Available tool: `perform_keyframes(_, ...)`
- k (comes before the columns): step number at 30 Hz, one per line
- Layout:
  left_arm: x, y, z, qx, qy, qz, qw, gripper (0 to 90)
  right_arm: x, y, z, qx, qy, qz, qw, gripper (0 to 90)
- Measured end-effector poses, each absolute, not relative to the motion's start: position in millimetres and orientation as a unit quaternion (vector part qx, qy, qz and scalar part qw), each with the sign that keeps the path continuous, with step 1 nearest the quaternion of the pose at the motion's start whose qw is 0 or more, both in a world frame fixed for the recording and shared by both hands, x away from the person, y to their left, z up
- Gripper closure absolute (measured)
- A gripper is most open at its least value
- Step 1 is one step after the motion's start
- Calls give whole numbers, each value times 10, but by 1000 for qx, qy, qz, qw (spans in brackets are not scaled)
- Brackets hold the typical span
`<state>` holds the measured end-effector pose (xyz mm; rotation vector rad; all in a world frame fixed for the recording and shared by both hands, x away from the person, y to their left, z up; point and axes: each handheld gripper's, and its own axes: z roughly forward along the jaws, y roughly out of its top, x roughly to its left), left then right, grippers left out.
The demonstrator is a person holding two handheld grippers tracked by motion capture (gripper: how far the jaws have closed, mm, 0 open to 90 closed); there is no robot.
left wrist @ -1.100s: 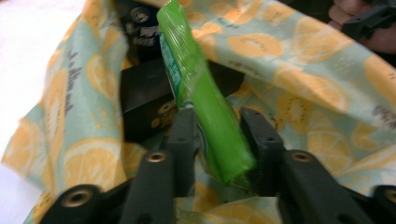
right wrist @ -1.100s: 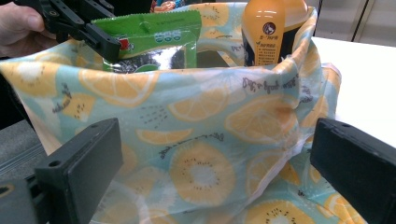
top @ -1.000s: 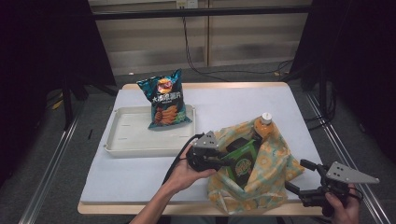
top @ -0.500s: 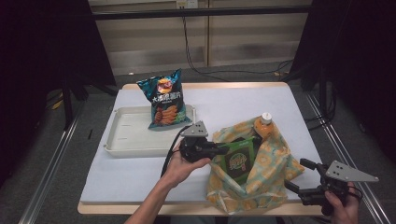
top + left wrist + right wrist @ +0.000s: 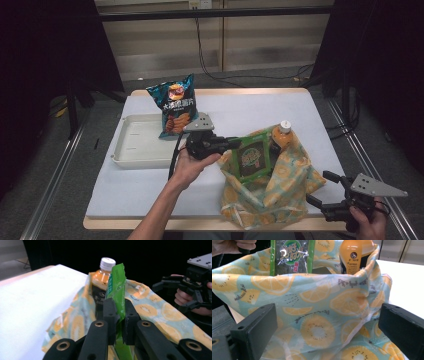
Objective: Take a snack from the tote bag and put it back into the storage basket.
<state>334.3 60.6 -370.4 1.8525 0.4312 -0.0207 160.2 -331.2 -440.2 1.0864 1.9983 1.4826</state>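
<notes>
The high view looks forward and down from above the person's side onto the whole white table (image 5: 150,185). The left gripper view sits very near, looking along its jaws across the fruit-print cloth bag (image 5: 150,312) towards the far hand. The right gripper view faces the same bag (image 5: 317,315) closely from the opposite side. All three views share the bag.

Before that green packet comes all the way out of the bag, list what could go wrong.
The left claw pinches only the green packet's edge, so it might slip or tear. The packet leans on the orange bottle; dragging it could tip the bottle. The right claw stands open off the fruit-print bag, so the bag may lift along.
</notes>
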Motion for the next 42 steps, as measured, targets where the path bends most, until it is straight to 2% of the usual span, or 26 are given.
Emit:
perform_keyframes(8,3440,740,-3568,783,188,-7,593,847,1623,-3289,-4414,390,721,533,210,16)
perform_keyframes(24,3511,1005,-3209,774,182,32,605,850,1605,-3310,-4417,398,717,533,209,15)
perform_keyframes(30,3550,1221,-3072,775,183,49,602,852,1605,-3312,-4416,399,717,532,210,16)
perform_keyframes(42,3626,1577,-3068,769,208,61,601,855,1611,-3327,-4414,402,713,533,213,17)
